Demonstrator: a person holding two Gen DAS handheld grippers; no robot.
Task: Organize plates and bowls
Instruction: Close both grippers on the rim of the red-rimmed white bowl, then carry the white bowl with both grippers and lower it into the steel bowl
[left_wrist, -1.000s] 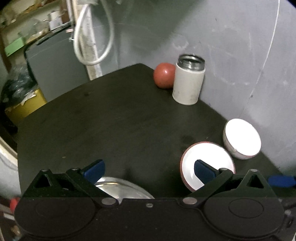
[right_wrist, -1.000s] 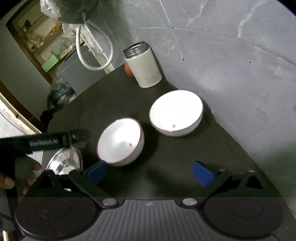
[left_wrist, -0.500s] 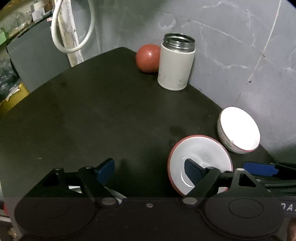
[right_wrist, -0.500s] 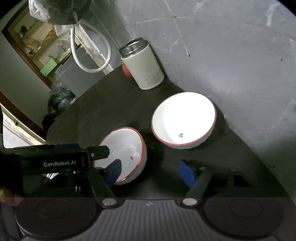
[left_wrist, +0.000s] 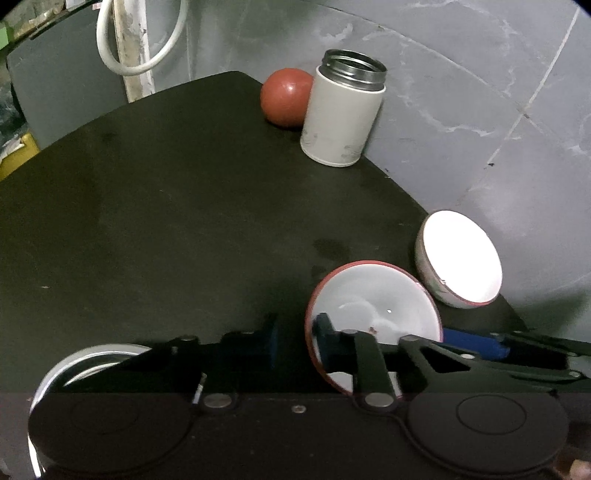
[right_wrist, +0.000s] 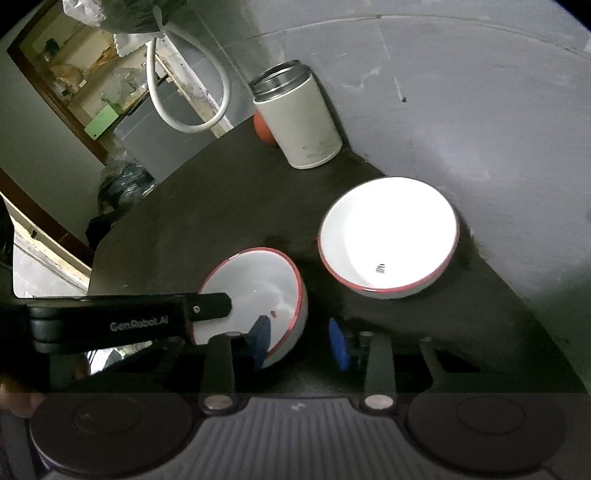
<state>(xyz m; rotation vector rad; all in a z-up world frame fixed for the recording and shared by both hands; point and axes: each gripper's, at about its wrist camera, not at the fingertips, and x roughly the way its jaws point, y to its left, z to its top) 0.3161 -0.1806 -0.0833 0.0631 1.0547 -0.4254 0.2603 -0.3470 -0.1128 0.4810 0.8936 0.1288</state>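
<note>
Two white bowls with red rims sit on the black table (left_wrist: 166, 203). The near bowl (left_wrist: 373, 302) (right_wrist: 255, 280) is tilted toward my left gripper (left_wrist: 295, 336), which is shut on its left rim, one pad inside and one outside. My right gripper (right_wrist: 300, 345) straddles the same bowl's right wall with narrowed jaws. Its inner pad is against the inside, and a dark gap shows before the outer pad. The far bowl (left_wrist: 461, 258) (right_wrist: 388, 236) stands upright by the wall, untouched. A steel plate (left_wrist: 92, 354) lies under my left gripper, partly hidden.
A white canister with an open steel mouth (left_wrist: 341, 118) (right_wrist: 299, 118) and a red ball (left_wrist: 284, 98) stand at the table's far corner against the grey wall. The table edge drops off at the left, toward a grey bin and a white hose.
Both grippers moved in on the near bowl and narrowed their jaws. The left one closed on its rim and the bowl tipped toward it.
</note>
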